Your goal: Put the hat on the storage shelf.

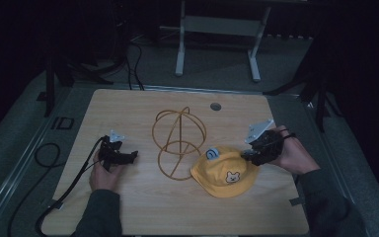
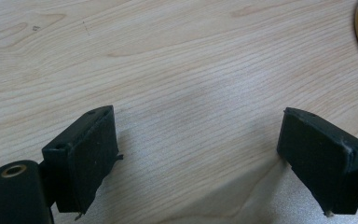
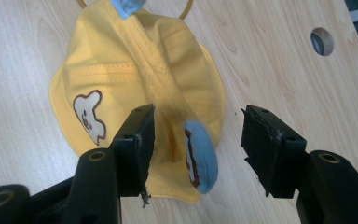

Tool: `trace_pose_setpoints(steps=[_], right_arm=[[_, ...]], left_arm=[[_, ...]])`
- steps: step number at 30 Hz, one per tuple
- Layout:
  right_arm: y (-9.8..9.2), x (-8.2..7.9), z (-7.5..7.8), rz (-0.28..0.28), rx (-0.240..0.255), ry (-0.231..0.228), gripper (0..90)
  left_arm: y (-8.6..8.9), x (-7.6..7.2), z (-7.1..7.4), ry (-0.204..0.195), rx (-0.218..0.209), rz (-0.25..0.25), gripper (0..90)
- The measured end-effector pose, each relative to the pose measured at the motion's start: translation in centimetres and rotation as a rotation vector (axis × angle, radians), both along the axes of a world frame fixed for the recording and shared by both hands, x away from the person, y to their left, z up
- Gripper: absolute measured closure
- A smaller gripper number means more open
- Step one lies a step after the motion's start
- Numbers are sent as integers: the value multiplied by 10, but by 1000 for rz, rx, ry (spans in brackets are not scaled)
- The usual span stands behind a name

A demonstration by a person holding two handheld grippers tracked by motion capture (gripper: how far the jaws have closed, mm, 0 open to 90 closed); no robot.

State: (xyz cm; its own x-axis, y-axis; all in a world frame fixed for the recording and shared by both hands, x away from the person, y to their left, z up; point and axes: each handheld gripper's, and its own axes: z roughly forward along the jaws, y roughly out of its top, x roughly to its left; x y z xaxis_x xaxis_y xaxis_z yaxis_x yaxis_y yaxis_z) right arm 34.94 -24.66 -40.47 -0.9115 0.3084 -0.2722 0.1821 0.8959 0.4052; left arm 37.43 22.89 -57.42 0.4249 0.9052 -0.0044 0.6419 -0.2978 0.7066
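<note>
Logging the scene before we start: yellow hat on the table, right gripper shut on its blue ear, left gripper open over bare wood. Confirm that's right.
Not quite: in the right gripper view the right gripper is open, its jaws apart on either side of the yellow hat's blue ear. The rest holds.

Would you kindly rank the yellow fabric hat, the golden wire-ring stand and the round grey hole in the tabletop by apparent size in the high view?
1. Golden wire-ring stand: largest, though only its outline is big.
2. Yellow fabric hat: somewhat smaller.
3. Round grey hole: by far the smallest.
</note>
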Motion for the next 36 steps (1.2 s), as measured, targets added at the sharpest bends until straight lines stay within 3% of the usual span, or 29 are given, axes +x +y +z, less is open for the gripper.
trace_pose_setpoints(steps=[8, 10, 13, 36], right_arm=[[17, 2, -1, 49, -40, 32, 480], [21, 2, -2, 61, -49, 52, 547], [28, 3, -4, 84, -70, 70, 573], [52, 19, -25, 126, -204, 176, 642]], left_arm=[[0, 0, 0, 0, 0, 1, 121], [0, 0, 0, 0, 0, 1, 123], [0, 0, 0, 0, 0, 1, 123], [0, 0, 0, -2, -1, 5, 128]])
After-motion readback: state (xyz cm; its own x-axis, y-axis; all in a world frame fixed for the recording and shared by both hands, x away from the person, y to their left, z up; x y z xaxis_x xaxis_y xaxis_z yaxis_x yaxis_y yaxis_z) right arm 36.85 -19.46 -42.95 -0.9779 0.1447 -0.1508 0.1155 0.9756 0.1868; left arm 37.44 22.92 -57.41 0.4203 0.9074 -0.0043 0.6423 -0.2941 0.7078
